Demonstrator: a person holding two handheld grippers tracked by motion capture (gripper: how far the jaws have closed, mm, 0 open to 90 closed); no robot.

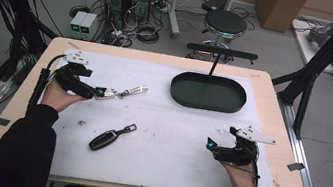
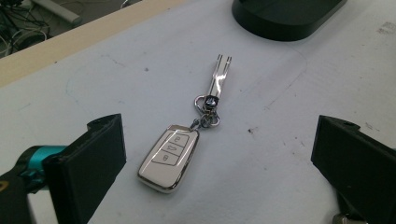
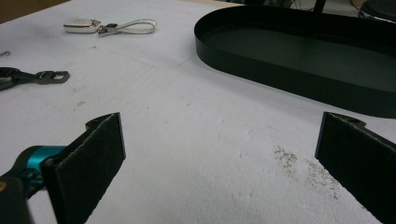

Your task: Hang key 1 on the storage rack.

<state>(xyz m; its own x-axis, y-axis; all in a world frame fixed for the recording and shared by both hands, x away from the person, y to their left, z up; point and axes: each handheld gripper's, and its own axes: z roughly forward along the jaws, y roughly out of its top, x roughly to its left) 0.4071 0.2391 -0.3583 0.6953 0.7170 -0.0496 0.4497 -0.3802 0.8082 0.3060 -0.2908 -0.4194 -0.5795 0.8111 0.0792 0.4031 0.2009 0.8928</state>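
White key fob (image 2: 169, 157) is framed between the wide-open jaws of the left gripper (image 2: 218, 158), untouched; the right gripper (image 3: 219, 163) is held open too.

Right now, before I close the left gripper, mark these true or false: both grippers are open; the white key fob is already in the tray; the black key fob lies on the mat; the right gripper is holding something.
1. Both the left gripper and the right gripper are open. True.
2. The white key fob is in the black tray. False: it lies on the white mat, between the left gripper's jaws.
3. The black key fob lies on the mat. True.
4. The right gripper holds something. False: bare mat lies between its jaws.
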